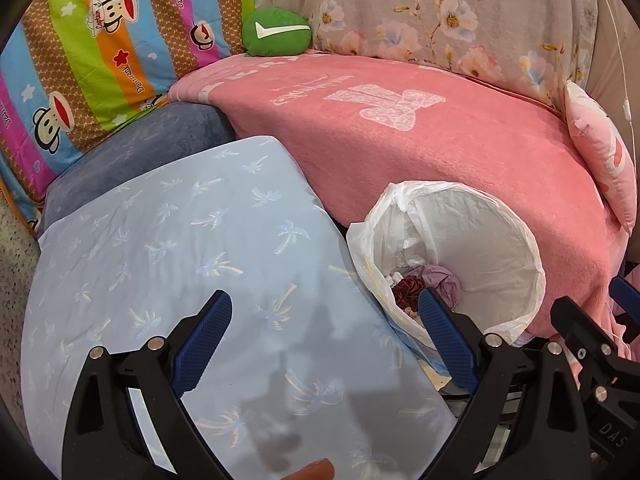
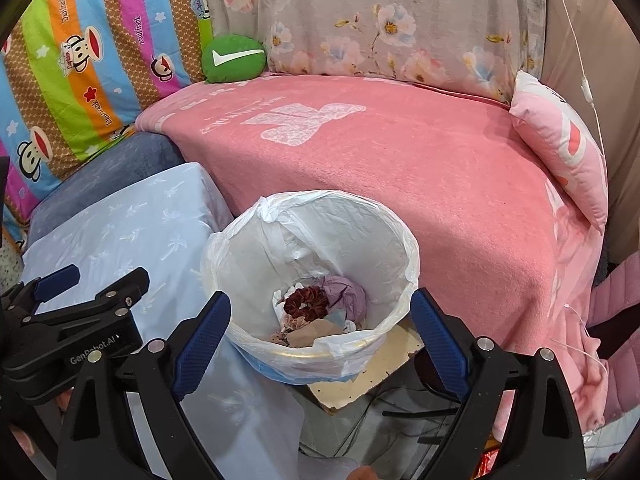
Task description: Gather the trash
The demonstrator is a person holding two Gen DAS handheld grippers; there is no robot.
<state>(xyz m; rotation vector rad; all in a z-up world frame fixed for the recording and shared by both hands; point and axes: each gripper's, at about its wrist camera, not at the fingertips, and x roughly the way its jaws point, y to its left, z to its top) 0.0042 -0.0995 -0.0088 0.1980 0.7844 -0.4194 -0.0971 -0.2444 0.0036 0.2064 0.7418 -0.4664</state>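
Observation:
A round bin lined with a white plastic bag (image 2: 408, 276) stands between a light blue cushion and a pink-covered sofa seat; it also shows in the left wrist view (image 1: 532, 272). Inside lie a dark red scrunchie (image 2: 302, 300), a crumpled purple paper (image 2: 348, 290), brown paper (image 2: 316, 334) and white scraps. My right gripper (image 2: 320, 330) is open and empty, its fingers just above the bin's near rim. My left gripper (image 1: 326, 346) is open and empty over the blue cushion, left of the bin. It also appears in the right wrist view (image 2: 92, 276).
The light blue palm-print cushion (image 1: 180, 264) lies left of the bin. A pink blanket (image 2: 400, 168) covers the seat behind it. A green round cushion (image 2: 233, 58), a striped monkey-print pillow (image 2: 80, 72), a floral pillow (image 2: 400, 20) and a pink pillow (image 2: 560, 140) line the back. Cardboard and cables (image 2: 380, 376) lie under the bin.

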